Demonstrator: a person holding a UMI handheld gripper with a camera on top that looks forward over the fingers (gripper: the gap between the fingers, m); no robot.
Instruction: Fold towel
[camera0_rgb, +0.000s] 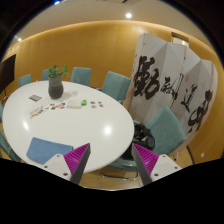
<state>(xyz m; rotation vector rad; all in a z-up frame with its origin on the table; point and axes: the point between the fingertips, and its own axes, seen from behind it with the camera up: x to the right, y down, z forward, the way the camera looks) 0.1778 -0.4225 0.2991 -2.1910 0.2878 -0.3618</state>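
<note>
A blue towel (47, 150) lies flat on the near part of a round white table (80, 125), just ahead of my left finger. My gripper (112, 163) is held above and back from the table edge, open, with nothing between its magenta pads (77, 158). Between the fingers I see only the table's rim and a chair beyond it.
A potted plant (56, 83) stands at the table's far side, with small items (85, 103) scattered near it. Teal chairs (163, 127) ring the table. A folding screen with black calligraphy (172, 85) stands to the right.
</note>
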